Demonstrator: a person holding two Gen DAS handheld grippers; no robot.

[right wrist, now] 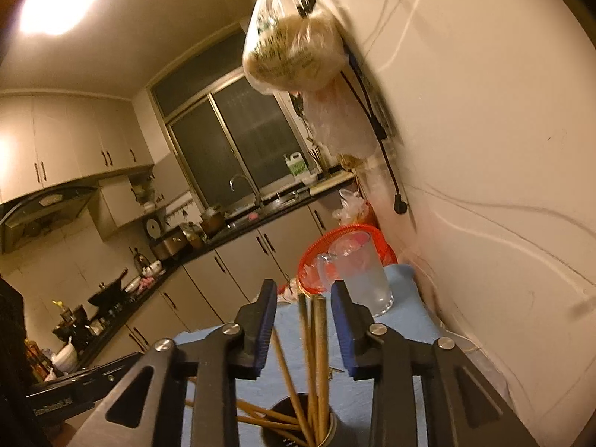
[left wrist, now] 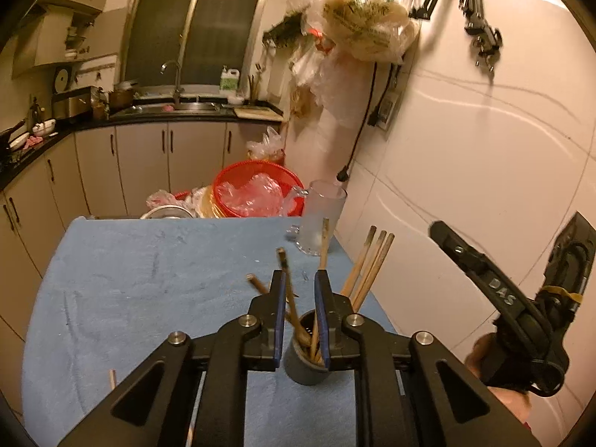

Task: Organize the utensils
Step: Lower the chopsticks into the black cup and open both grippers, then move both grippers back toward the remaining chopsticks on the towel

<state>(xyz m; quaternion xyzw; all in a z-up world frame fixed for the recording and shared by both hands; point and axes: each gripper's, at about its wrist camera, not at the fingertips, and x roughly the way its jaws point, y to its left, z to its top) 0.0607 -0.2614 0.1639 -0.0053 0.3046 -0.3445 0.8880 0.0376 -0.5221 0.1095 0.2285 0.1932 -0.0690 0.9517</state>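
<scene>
Jaws of both grippers stood apart, gripping nothing, left gripper (left wrist: pixel 301 290) and right gripper (right wrist: pixel 303 300) over the dark cup (left wrist: pixel 306 365) of chopsticks (left wrist: pixel 367 264). Judged: loading nearly done; stray chopstick (left wrist: pixel 112 379) on table (left wrist: pixel 149 279) next.

Right gripper (right wrist: pixel 303 326): jaws apart, blue pads facing each other, nothing pinched between them
Chopsticks (right wrist: pixel 318 339): wooden, standing bunched in the dark holder, several leaning left (tops rise between the jaws without touching either pad)
Holder (right wrist: pixel 333 430): dark cylindrical cup on the blue cloth, directly below the gripper
Blue cloth (right wrist: pixel 404 316): covers the table
Glass mug (right wrist: pixel 367 273): frosted, upright near the wall, beyond the holder
Red basket (right wrist: pixel 380 236): behind the mug
</scene>
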